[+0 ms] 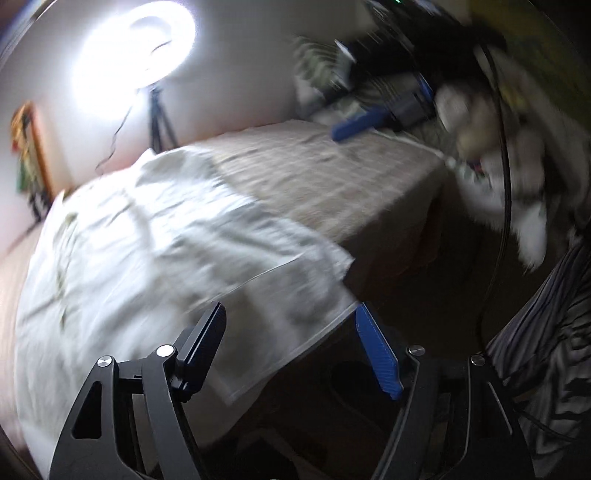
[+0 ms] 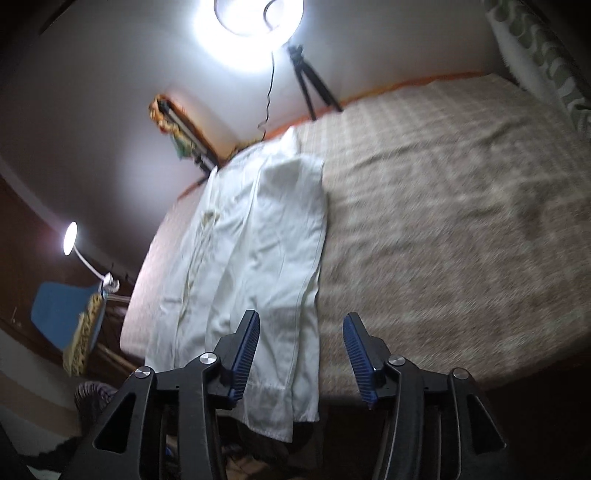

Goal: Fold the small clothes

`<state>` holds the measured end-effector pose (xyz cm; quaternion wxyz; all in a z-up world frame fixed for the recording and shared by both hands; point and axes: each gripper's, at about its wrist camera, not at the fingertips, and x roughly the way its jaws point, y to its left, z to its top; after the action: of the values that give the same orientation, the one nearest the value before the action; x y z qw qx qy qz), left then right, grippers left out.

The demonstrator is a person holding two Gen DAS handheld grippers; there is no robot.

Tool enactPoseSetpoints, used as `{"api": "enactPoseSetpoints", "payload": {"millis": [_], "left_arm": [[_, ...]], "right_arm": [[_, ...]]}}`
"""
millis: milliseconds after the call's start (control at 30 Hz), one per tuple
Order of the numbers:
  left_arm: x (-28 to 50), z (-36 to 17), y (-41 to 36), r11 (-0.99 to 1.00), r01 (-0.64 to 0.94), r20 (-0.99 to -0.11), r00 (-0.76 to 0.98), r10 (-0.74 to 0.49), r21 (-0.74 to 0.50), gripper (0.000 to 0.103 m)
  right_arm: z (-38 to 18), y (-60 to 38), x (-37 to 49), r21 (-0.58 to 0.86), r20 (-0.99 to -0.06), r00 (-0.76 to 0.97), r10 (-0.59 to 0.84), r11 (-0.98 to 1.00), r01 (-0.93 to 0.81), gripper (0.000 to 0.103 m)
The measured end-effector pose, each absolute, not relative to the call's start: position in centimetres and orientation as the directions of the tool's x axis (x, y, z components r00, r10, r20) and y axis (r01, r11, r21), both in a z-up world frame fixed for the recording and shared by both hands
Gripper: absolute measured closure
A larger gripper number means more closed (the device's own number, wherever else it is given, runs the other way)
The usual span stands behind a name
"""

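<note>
My left gripper [image 1: 290, 314] has its jaws spread wide and empty, just over the near hem of the white garment [image 1: 147, 236]. My right gripper [image 2: 300, 325] is spread and empty too, above the same hem. The garment lies lengthwise on the bed [image 2: 443, 229], its near end hanging over the edge, a ring light [image 2: 255, 22] glaring beyond.
</note>
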<state>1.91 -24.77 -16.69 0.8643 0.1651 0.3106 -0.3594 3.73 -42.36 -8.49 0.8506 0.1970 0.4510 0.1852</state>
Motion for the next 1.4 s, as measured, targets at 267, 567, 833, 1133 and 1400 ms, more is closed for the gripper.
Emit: {"api": "enactPoseSetpoints", "payload": {"millis": [267, 567, 833, 1133, 1400], "left_arm": [[1.8, -18.5, -30.7, 0.644, 0.708, -0.629, 0.648, -0.429, 0.290, 0.031], [3.0, -19.3, -31.3, 0.631, 0.704, -0.608, 0.667, -0.431, 0.326, 0.084], [4.9, -16.1, -28.0, 0.703, 0.707, -0.588, 0.601, -0.541, 0.075, 0.096], [5.7, -14.7, -25.3, 0.748, 0.659, -0.573, 0.585, -0.574, -0.077, 0.097], [6.1, -14.7, -25.0, 0.754, 0.642, -0.570, 0.570, -0.591, -0.140, 0.097]], "right_arm": [[-7.1, -46.0, 3.6, 0.553, -0.642, 0.597, 0.481, 0.830, -0.074, 0.052], [-7.3, -48.1, 4.3, 0.609, -0.619, 0.612, 0.493, 0.793, -0.022, 0.052], [-7.5, -46.7, 7.1, 0.636, -0.605, 0.595, 0.529, 0.770, -0.038, 0.052], [-8.7, -42.4, 15.9, 0.563, -0.639, 0.581, 0.504, 0.821, -0.093, 0.038], [-12.3, -38.9, 23.7, 0.586, -0.675, 0.507, 0.536, 0.807, -0.074, 0.038]]}}
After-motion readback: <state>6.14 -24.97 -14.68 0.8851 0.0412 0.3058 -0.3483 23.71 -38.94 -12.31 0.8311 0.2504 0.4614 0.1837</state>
